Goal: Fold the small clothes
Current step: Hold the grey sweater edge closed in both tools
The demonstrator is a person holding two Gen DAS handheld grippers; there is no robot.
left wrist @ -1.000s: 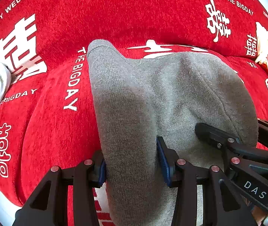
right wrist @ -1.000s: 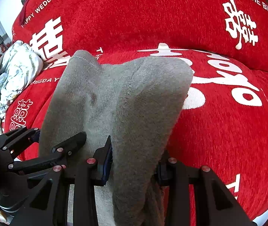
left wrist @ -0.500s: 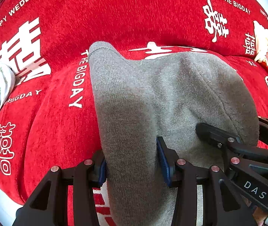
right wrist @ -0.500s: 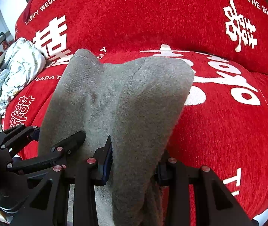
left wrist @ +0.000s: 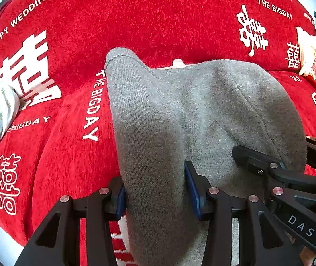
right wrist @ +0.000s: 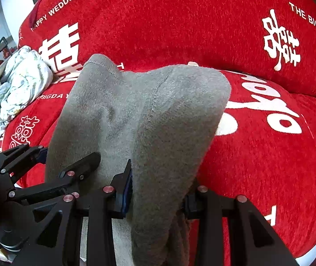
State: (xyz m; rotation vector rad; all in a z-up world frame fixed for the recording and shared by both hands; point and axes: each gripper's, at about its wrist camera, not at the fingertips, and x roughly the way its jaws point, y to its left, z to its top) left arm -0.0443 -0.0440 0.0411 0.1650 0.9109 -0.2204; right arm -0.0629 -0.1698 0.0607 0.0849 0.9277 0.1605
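The left gripper (left wrist: 155, 190) pinches a bunched thickness of the grey knit garment (left wrist: 202, 110) between its blue pads, and the right gripper (right wrist: 158, 188) clamps another bunched thickness of the same garment (right wrist: 140, 115) just beside it. The cloth is a soft, fuzzy grey knit with a ribbed hem at its far corner; it drapes forward from both grips over the red sofa cover (left wrist: 158, 17), a seam running down its middle.

Seen from the left wrist, the right gripper (left wrist: 271, 170) crowds in from the garment's right (its arm is marked "DAS"). To the garment's left lies a crumpled pale floral cloth (right wrist: 18, 84); far off to its right sits a cream-coloured object (left wrist: 308, 48), too small to identify.

White print on the cover reads "HAPPY WEDDING" and "THE BIGDAY", with large Chinese double-happiness characters.
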